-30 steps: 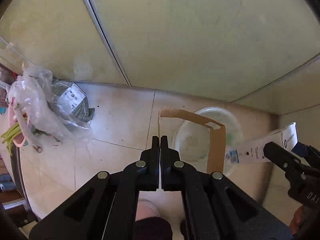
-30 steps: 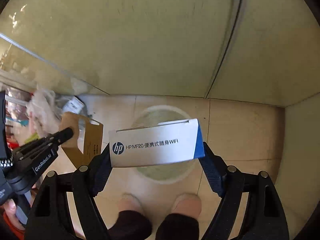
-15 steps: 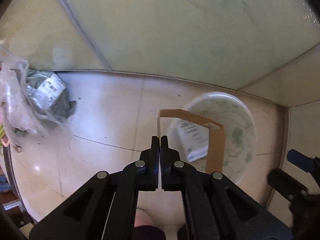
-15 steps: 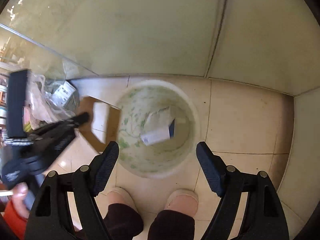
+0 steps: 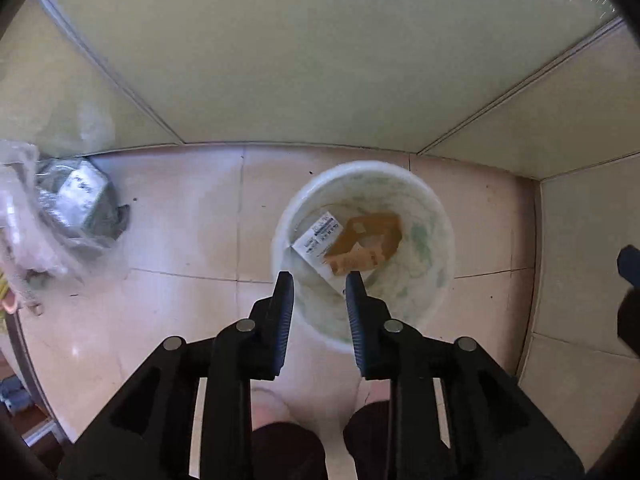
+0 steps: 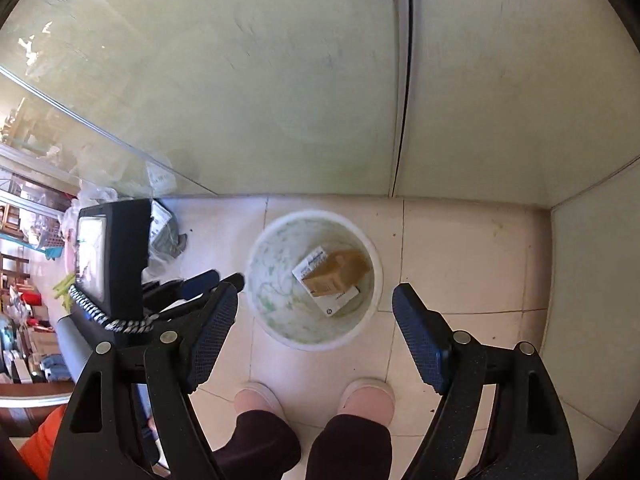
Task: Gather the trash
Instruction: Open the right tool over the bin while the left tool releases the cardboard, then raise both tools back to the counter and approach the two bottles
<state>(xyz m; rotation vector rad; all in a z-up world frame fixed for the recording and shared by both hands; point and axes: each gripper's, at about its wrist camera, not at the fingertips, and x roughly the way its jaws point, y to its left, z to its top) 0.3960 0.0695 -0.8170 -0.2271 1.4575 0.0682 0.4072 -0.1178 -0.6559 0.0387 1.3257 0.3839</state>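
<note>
Both pieces of trash have dropped out of the tongs since a second ago: one brown cardboard piece [image 5: 366, 242] and one white box [image 5: 318, 240] now lie together at the bottom of the single white bucket [image 5: 440, 208], the cardboard partly on top of the box. From the right wrist view the bucket [image 6: 256, 248] sits at about 12 o'clock from the person's two pink slippers [image 6: 370, 394] on the tiled floor [image 5: 188, 216].

Left gripper [image 5: 320, 280] hangs over the bucket's rim, its two jaws opening with nothing between them. Right gripper [image 6: 314, 304] stands wide apart and holds nothing, the bucket showing between its two fingers.

One heap of clear plastic bags [image 5: 60, 216] lies against the wall at about 9 o'clock from the bucket, well apart from it.
</note>
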